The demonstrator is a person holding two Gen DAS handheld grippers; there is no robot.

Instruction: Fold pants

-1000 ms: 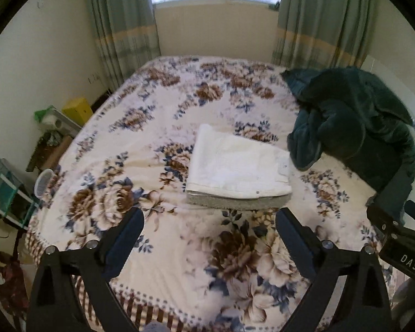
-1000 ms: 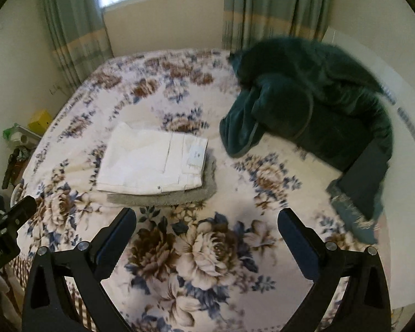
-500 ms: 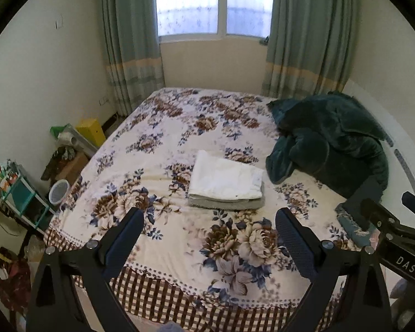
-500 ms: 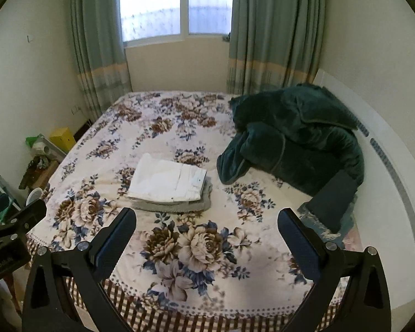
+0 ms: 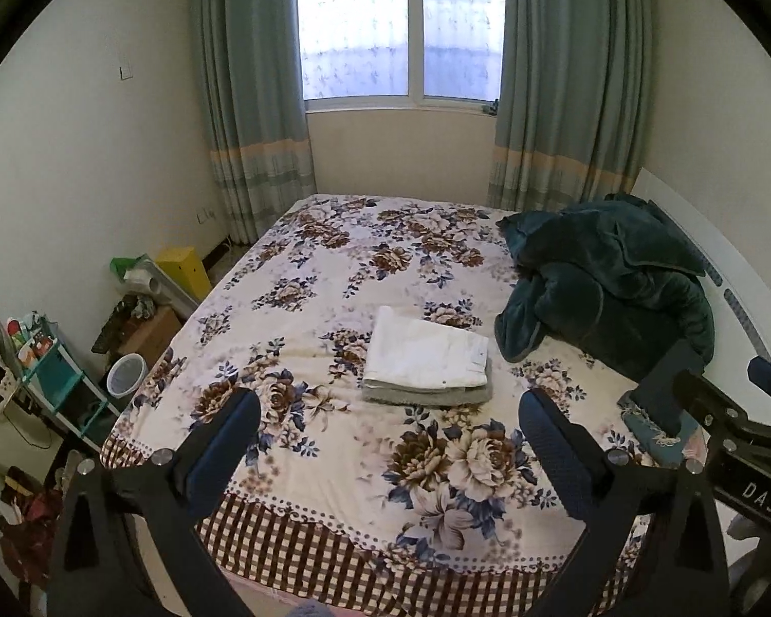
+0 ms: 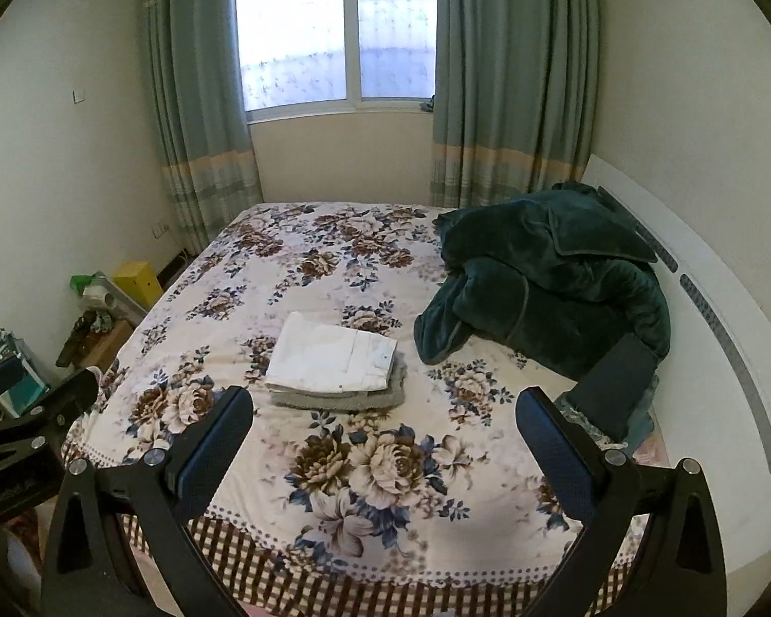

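Observation:
Folded white pants (image 5: pixel 426 352) lie on top of a folded grey garment (image 5: pixel 426 395) in the middle of the flowered bed (image 5: pixel 334 267). The stack also shows in the right wrist view, white pants (image 6: pixel 331 360) above grey (image 6: pixel 339 400). My left gripper (image 5: pixel 389 434) is open and empty, held well back from the bed's foot. My right gripper (image 6: pixel 384 434) is open and empty, also far back. The right gripper's body (image 5: pixel 735 442) shows at the right of the left wrist view.
A dark green blanket (image 5: pixel 601 283) is heaped at the bed's right side by a white headboard (image 6: pixel 714 319). A yellow box (image 5: pixel 185 270), a white bin (image 5: pixel 126 373), and a teal shelf (image 5: pixel 56 375) stand on the floor left of the bed.
Both grippers have pulled back and up from the bed, so the folded stack looks smaller and the window and walls come into view. The stack has not moved.

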